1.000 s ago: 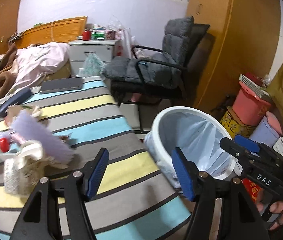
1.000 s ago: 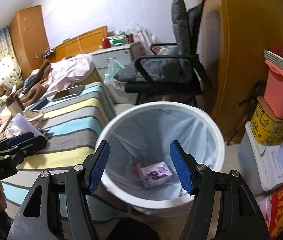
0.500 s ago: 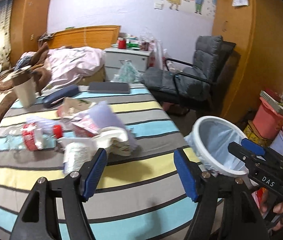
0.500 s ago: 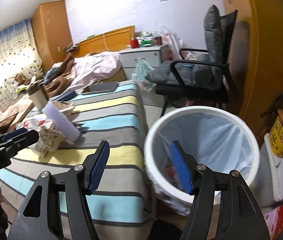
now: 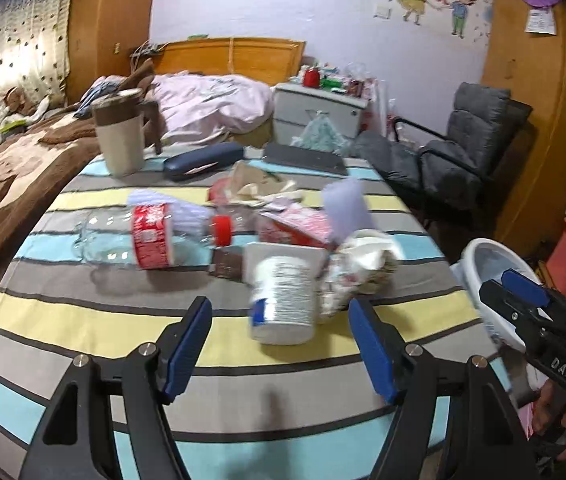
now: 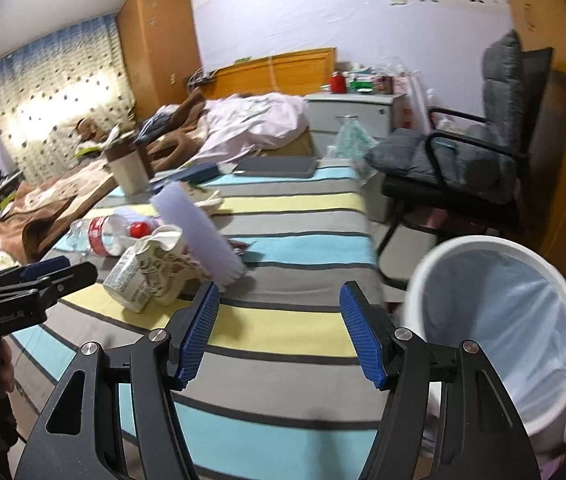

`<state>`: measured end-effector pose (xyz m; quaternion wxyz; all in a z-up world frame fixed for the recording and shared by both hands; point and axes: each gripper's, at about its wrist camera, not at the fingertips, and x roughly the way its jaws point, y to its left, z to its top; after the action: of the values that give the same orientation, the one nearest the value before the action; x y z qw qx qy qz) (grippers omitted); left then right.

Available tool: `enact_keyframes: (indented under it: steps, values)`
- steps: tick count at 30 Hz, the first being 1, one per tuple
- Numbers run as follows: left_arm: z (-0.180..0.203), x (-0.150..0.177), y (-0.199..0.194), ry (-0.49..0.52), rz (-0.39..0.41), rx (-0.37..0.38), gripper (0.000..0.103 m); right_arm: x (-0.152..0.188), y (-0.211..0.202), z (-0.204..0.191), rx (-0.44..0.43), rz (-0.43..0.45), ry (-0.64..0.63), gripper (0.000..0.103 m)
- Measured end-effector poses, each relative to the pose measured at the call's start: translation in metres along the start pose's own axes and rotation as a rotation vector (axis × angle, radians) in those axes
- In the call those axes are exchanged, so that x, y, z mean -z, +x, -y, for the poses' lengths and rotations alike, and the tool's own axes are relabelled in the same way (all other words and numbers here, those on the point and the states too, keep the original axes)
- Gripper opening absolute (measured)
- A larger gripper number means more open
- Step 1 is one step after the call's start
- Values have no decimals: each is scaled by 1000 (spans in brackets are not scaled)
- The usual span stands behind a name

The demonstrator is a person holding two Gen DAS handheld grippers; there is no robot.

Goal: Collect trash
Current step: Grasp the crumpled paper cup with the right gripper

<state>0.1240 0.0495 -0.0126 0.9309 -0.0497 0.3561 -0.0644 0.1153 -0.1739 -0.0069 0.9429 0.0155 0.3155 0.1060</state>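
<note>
Trash pile on striped counter: white tub on its side w/ printed label; crumpled paper bag touching it; clear bottle, red label; left hand-held gripper & right hand-held gripper both spread wide, nothing held; lined white bin beside counter.

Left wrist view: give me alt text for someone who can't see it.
The open left gripper faces a tipped white cup amid litter on a striped table: a clear bottle and crumpled wrappers. The white bin and right gripper sit right.

You are in a home bedroom: an unmade bed with wooden headboard, a wardrobe, a curtain, cartoon wall stickers.
</note>
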Motion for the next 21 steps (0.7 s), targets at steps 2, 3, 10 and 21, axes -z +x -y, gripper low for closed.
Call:
enact_keyframes:
  steps: [2, 3, 10, 21]
  values:
    - [-7, -1, 7, -12, -16, -9, 73, -1, 6, -7, -16, -7, -21, 64]
    - [-9, -1, 10, -15, -19, -6, 73, -1, 10, -11, -21, -15, -31, 64]
    - [-17, -4, 28, -12, -49, 28, 73, -5, 23, -27, -58, -49, -83, 64]
    - [-22, -9, 54, -16, -110, 102, 73, -13, 39, -39, -153, -82, -151, 64]
